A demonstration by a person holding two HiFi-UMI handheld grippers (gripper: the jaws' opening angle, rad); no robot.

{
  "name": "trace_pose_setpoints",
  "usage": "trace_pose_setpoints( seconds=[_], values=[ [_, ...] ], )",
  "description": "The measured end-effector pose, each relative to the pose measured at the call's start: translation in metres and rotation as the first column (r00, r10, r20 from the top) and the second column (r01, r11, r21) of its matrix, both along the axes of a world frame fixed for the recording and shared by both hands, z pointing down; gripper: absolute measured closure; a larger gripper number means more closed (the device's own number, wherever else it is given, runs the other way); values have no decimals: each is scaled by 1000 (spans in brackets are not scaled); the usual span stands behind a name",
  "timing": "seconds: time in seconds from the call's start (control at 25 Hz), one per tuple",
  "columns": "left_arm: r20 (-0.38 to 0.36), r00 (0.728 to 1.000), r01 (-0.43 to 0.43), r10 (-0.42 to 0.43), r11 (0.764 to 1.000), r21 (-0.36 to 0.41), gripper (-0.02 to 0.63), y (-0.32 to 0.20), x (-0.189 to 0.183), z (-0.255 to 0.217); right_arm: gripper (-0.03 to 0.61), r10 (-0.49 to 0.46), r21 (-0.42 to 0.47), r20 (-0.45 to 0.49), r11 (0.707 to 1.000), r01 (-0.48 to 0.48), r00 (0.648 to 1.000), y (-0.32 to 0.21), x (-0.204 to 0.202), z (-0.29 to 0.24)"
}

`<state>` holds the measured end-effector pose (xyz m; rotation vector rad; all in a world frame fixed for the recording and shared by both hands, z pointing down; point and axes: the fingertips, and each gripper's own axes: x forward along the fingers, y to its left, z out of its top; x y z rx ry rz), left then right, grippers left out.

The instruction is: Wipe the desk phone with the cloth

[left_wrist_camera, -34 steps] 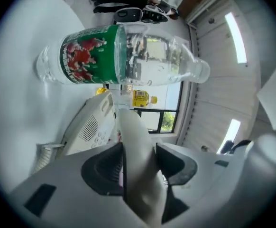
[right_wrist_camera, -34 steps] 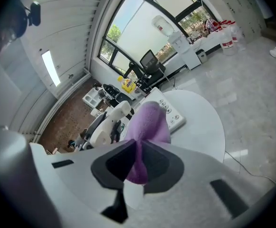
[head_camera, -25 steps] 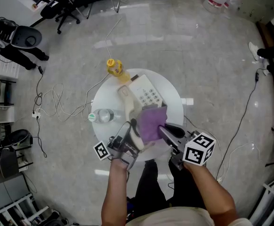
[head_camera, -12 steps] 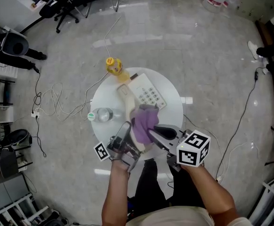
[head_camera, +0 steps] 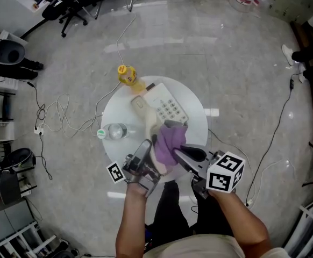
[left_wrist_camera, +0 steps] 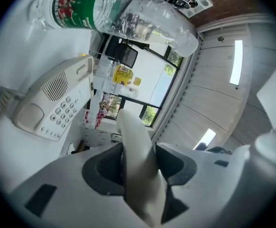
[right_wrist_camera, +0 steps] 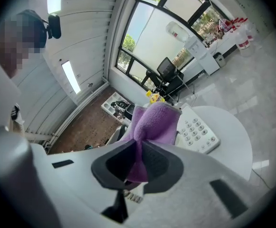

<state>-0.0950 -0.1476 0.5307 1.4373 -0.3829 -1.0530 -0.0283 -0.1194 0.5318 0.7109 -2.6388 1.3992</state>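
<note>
While the left tool [left_wrist_camera: 138, 163] clamps the cream handset [left_wrist_camera: 134, 129], the right tool [right_wrist_camera: 139, 163] pinches the purple cloth [right_wrist_camera: 154, 125] beside it.

Nearest the person, both tools sit over the near rim of the round white worktop [head_camera: 198, 127]. The left one's jaws press on either side of the handset, which is off its cradle and angled toward the far side. The right one's jaws are closed on a bunched fold of the cloth, whose loose end fans out against the handset's right side. Just beyond lies the desk phone [head_camera: 170, 107], keypad up, near the middle of the worktop. To its left a clear water bottle [head_camera: 115, 131] lies on its side, and a yellow bottle [head_camera: 128, 77] is at the far rim. Cables [head_camera: 59, 114] trail over the grey floor [head_camera: 226, 52] further off.
</note>
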Motion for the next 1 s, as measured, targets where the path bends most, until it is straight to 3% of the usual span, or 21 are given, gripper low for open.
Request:
trace_pose_setpoints(
  seconds=[0.36, 0.6, 0.8, 1.0],
  values=[
    [10, 998, -57, 56, 998, 28, 413, 9, 20, -12, 548, 199, 56, 5, 978, -199, 980, -68, 13, -13],
    [-12, 1000, -20, 20, 1000, 17, 414, 4, 11, -9, 548, 50, 19, 19, 999, -51, 999, -33, -7, -9],
    [-35, 999, 31, -30, 999, 17, 414, -3, -9, -11, 551, -68, -27, 29, 997, 69, 997, 10, -6, -11],
    [-31, 999, 29, -28, 999, 27, 414, -5, -11, -14, 551, -96, -42, 23, 994, 97, 995, 28, -1, -11]
  ],
)
